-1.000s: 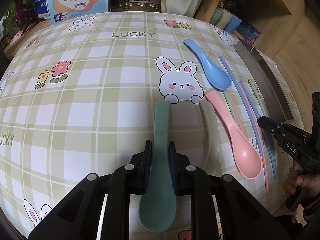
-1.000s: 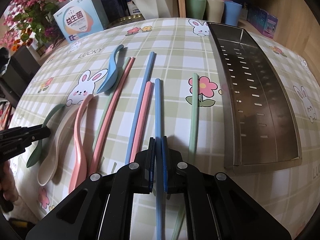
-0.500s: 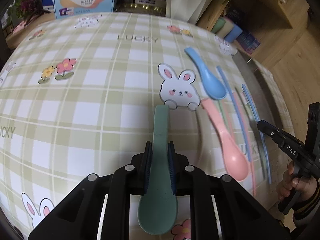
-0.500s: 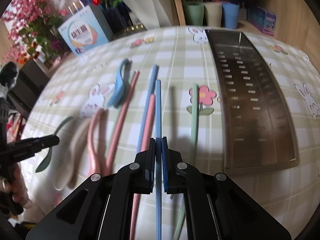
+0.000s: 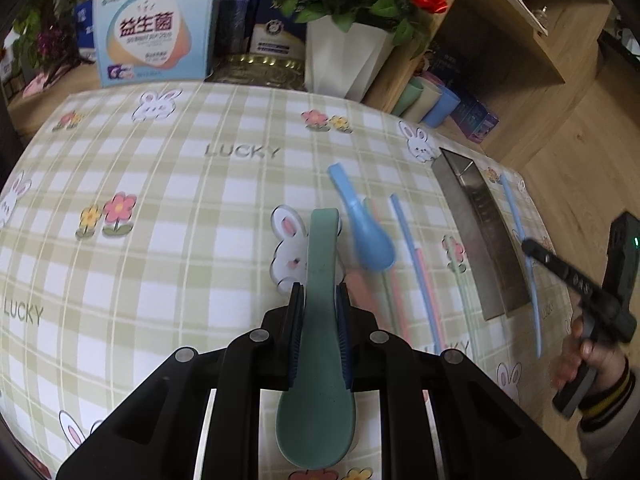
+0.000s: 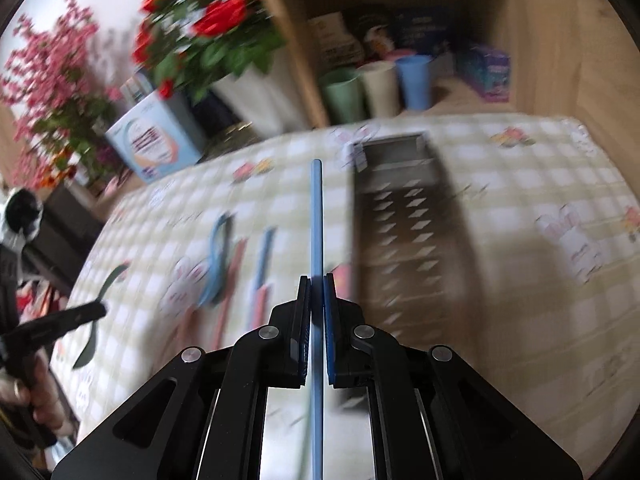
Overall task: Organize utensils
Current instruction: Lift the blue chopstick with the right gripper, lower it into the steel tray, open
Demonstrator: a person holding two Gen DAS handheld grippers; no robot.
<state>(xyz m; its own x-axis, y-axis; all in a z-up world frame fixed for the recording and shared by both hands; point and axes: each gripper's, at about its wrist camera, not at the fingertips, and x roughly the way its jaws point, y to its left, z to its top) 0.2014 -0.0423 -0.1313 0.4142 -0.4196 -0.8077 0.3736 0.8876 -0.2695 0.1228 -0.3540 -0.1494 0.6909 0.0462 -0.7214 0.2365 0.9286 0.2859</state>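
Green spoon (image 5: 320, 320) pinched by left gripper (image 5: 320, 334) above the tablecloth (image 5: 160, 240), bowl partly hidden. Right gripper (image 6: 316, 328) clamps 1 blue chopstick (image 6: 316, 220); right view blurred, metal tray (image 6: 408, 232) indistinct.

Red-flower pot (image 5: 348, 56), printed box (image 5: 154, 38), three cups (image 6: 378, 86) behind checked tablecloth (image 5: 160, 200).

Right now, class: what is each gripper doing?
Left gripper: shut on the green spoon.
Right gripper: shut on the blue chopstick.
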